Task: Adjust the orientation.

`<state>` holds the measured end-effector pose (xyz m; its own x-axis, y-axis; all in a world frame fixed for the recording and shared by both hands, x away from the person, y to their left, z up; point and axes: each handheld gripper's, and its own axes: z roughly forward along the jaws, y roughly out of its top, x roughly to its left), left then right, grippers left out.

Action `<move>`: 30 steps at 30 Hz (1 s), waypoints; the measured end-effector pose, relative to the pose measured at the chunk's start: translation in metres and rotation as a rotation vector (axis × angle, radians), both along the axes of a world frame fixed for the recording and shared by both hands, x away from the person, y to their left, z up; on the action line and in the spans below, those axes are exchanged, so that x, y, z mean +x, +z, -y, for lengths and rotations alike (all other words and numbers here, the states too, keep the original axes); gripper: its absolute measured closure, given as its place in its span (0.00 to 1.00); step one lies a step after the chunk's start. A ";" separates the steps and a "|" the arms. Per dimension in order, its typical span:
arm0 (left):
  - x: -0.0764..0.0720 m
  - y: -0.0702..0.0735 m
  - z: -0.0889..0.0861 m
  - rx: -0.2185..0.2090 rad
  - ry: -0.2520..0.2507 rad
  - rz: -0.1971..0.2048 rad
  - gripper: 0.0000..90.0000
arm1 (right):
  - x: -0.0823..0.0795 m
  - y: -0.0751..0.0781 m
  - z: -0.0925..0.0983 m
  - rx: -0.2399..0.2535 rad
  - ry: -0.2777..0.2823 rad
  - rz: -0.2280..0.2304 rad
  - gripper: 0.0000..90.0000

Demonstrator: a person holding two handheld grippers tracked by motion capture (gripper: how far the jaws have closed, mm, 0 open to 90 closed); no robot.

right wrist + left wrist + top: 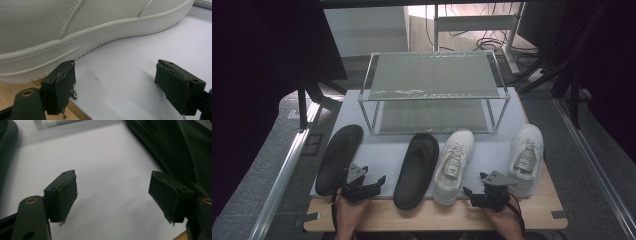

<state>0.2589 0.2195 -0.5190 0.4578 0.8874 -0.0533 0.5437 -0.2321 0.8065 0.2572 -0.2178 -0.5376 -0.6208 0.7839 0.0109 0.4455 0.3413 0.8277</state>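
Beyond the white mat [387, 150] stands a wire rack [432, 75]; 2 black slippers [416, 170] and 2 white sneakers [454, 162] flank both open, empty grippers: left gripper [374, 184], right gripper [469, 192].

My dim workroom

I am facing a wooden table [432, 216] lying under a pale mat [387, 150], grey floor [262, 170] spreading around, cables [492, 42] trailing beneath a white desk [474, 21] behind.
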 end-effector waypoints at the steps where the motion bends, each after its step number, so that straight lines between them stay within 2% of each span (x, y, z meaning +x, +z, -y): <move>1: 0.000 0.002 -0.002 -0.009 -0.001 -0.003 0.26 | 0.000 0.000 0.000 0.000 0.000 0.000 0.19; 4: 0.000 0.005 -0.006 -0.030 -0.007 -0.011 0.28 | 0.000 0.000 0.000 -0.001 0.000 0.000 0.19; 11: -0.001 0.012 -0.018 -0.014 0.021 -0.001 0.28 | 0.000 0.000 0.000 -0.001 0.000 0.000 0.19; 17: -0.003 0.016 -0.033 -0.025 0.040 0.004 0.32 | 0.000 0.000 0.000 -0.002 0.000 0.001 0.19; 30: -0.005 0.022 -0.061 0.016 0.107 0.008 0.37 | 0.000 0.000 0.000 -0.002 0.000 0.001 0.19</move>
<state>0.2542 0.2809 -0.4974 0.3610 0.9319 -0.0350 0.5594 -0.1863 0.8077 0.2572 -0.2176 -0.5376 -0.6205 0.7842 0.0085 0.4450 0.3432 0.8272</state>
